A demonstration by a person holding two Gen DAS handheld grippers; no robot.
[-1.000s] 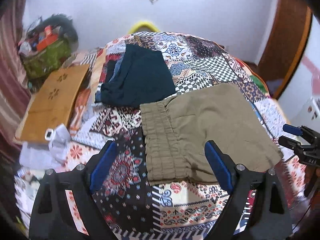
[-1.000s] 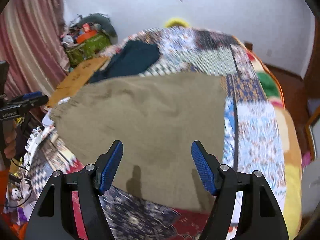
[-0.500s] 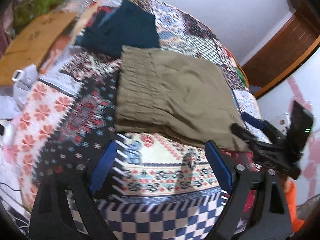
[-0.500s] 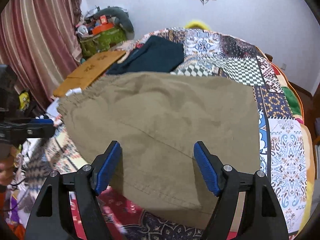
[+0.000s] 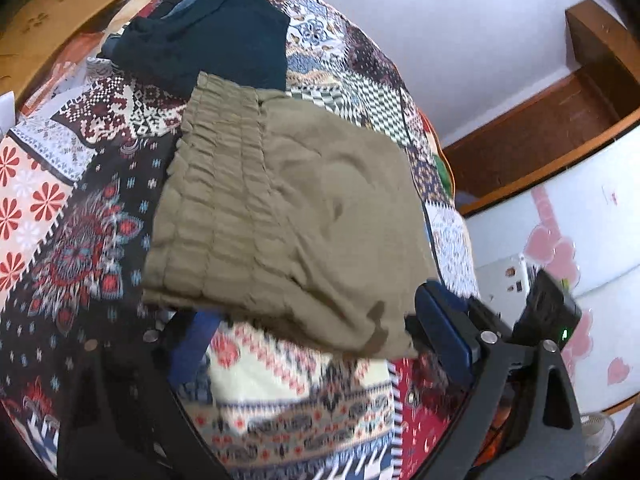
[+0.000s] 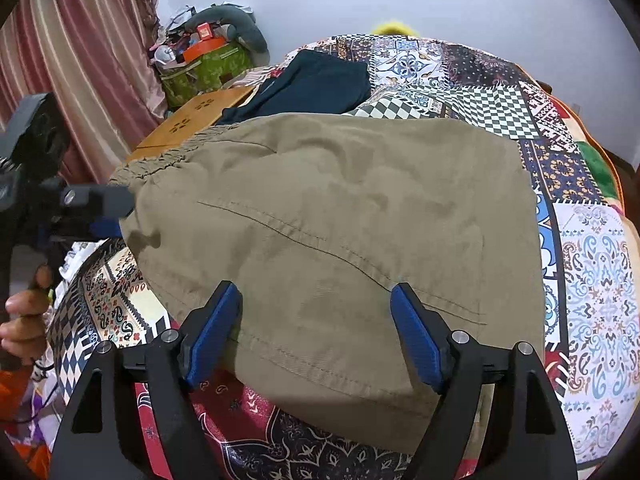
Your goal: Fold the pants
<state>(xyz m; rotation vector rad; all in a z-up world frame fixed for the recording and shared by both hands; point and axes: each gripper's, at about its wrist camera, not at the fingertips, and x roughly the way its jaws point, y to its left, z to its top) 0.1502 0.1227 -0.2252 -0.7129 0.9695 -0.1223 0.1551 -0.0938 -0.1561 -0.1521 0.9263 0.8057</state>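
Observation:
Olive pants [image 5: 288, 216] lie folded flat on a patchwork bedspread [image 5: 64, 208], elastic waistband to the left in the left wrist view. They fill the middle of the right wrist view [image 6: 340, 216]. My left gripper [image 5: 320, 344] is open, its fingers at the pants' near edge by the waistband end. My right gripper [image 6: 316, 332] is open, its blue fingers over the near hem edge, holding nothing. The left gripper also shows in the right wrist view [image 6: 96, 208], at the waistband corner.
A folded dark teal garment [image 6: 312, 84] lies behind the pants. A wooden board [image 6: 192, 120], a green bag of clutter [image 6: 208, 68] and a striped curtain [image 6: 80, 60] stand at the left. White wall and a wooden door frame [image 5: 560, 120] are at the right.
Both grippers have moved closer to the pants. The left one dropped in toward the waistband-side edge; the right one came down over the hem. Both stay open.

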